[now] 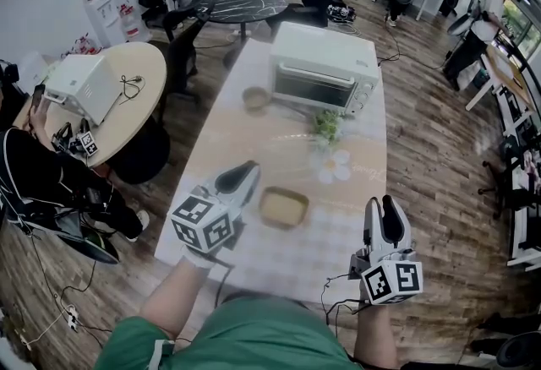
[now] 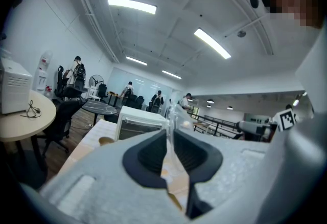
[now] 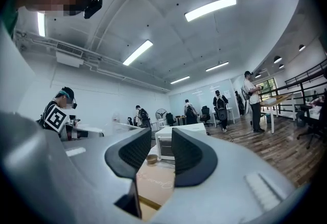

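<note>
Head view: left tongs point(image 1: 245, 172) nearly closed, nothing in them, tips just beside the near-left corner of the shallow tan tray point(image 1: 283, 208) but not touching. Right tongs point(image 1: 382, 206) narrowly parted, empty, hanging by the table point(image 1: 254, 263)'s right edge, well apart from the tray. Tray sits mid-table toward the near end, prob. so either hand reaches it. Toaster oven point(image 1: 325, 68) across the far end, door facing the person. Bowl point(image 1: 256, 98) in front of it, on the left. Vase point(image 1: 325, 127) between oven and tray, right of centre. Bare cloth on the tray's near and right sides gives room to come in; the left edge is close.

Left gripper view: pads point(image 2: 153, 154) down to a thin slit, nothing between. Aimed level along the table at oven point(image 2: 140, 126) and bowl point(image 2: 106, 140).

Right gripper view: pads point(image 3: 186, 154) stand a small gap apart, empty. Oven point(image 3: 164, 149) and bowl point(image 3: 152, 158) show through the gap. Open floor to the right.
</note>
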`<action>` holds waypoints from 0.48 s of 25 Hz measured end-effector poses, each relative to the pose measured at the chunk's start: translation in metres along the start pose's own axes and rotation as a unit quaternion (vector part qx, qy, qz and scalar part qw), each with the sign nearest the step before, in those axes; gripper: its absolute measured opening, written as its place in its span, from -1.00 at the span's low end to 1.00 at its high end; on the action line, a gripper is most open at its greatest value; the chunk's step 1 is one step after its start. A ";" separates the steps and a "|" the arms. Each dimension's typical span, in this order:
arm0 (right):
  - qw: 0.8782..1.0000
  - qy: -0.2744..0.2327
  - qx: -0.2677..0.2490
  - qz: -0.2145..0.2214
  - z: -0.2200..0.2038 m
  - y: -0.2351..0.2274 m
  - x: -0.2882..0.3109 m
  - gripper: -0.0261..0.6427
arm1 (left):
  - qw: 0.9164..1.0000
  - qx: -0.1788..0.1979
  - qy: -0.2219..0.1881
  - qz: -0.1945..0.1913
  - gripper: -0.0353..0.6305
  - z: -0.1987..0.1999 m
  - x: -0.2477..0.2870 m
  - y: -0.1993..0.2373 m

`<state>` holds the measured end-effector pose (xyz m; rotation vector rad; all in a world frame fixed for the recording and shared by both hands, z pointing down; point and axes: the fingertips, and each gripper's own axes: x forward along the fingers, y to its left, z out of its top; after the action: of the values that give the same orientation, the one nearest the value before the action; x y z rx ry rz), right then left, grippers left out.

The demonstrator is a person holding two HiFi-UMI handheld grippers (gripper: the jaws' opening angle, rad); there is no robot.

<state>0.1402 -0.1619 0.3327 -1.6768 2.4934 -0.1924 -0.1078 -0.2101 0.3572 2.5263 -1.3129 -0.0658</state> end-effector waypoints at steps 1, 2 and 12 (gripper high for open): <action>1.000 0.000 -0.003 0.001 0.001 0.000 -0.001 -0.55 | 1.000 0.000 0.000 0.001 -0.77 0.000 0.000 -0.001; 1.000 0.000 -0.004 0.003 0.001 0.000 -0.002 -0.55 | 1.000 0.000 0.000 0.002 -0.77 -0.001 0.000 -0.002; 1.000 -0.003 -0.001 0.010 0.000 0.001 -0.005 -0.60 | 1.000 -0.003 0.001 0.003 -0.77 -0.004 -0.002 -0.003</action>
<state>0.1414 -0.1566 0.3325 -1.6487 2.5065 -0.1834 -0.1054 -0.2057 0.3601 2.5159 -1.3174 -0.0654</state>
